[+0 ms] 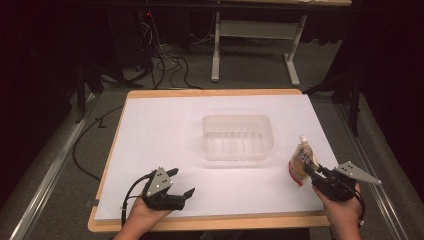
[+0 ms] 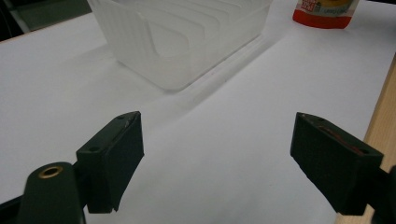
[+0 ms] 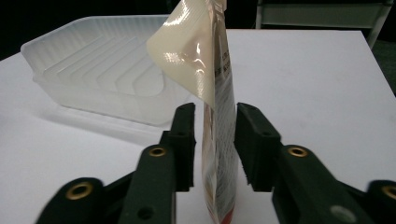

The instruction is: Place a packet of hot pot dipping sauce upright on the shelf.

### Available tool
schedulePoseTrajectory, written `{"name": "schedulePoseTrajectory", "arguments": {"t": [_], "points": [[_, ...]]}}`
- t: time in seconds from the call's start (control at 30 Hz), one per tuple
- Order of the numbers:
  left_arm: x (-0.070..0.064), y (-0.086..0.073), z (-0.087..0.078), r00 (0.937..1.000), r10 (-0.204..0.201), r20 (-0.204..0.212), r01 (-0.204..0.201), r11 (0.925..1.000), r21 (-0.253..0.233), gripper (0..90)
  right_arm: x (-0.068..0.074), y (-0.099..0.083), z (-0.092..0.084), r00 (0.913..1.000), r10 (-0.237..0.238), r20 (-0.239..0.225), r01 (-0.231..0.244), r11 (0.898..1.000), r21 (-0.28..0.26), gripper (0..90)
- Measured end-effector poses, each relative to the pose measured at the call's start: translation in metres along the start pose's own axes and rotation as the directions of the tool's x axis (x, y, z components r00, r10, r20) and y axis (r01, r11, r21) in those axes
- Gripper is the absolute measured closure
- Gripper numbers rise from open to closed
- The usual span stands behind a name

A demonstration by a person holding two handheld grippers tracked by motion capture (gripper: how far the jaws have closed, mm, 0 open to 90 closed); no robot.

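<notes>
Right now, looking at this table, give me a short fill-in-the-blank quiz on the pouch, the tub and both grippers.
1. The spouted pouch stands between the jaws of the ____ gripper.
2. The left gripper has its jaws ____, with nothing between them.
3. The clear plastic tub sits mid-table and is ____ inside.
4. The pouch's bottom edge is coloured ____.

Missing words: right; open; empty; red
</notes>
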State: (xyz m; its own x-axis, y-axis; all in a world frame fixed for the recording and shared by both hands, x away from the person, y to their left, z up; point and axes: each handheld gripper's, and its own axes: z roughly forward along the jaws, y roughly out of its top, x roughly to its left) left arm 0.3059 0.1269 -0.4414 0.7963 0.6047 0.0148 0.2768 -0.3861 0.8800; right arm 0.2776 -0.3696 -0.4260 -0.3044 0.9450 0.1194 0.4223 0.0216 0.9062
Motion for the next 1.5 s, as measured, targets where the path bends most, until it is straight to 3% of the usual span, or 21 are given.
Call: {"name": "schedulePoseTrajectory", "arguments": {"t": [0.2, 0.57, 1.2, 1.5], "points": [[0.000, 0.000, -0.001, 1.0000, 0.002, 0.001, -0.002, 1.0000, 0.000, 17.6, 0.004, 0.000, -0.002, 0.9999, -0.008, -0.007, 0.008, 1.000, 0.004, 89.2], [0.000, 0.000, 0.001, 1.0000, 0.004, 0.003, -0.004, 1.0000, 0.002, 17.7, 0.005, 0.002, -0.003, 0.9985, 0.032, -0.045, -0.032, 0.999, -0.015, 90.0], [0.001, 0.001, -0.003, 0.9994, -0.011, -0.033, 0.009, 0.9988, -0.047, 17.4, 0.032, 0.019, -0.005, 0.9990, -0.001, -0.044, -0.004, 0.995, -0.100, 90.0], [0.003, 0.000, -0.005, 0.9988, -0.021, -0.044, 0.018, 0.9980, -0.061, 17.4, 0.041, 0.038, -0.011, 0.9978, 0.005, -0.066, -0.016, 0.986, -0.167, 90.0]]}}
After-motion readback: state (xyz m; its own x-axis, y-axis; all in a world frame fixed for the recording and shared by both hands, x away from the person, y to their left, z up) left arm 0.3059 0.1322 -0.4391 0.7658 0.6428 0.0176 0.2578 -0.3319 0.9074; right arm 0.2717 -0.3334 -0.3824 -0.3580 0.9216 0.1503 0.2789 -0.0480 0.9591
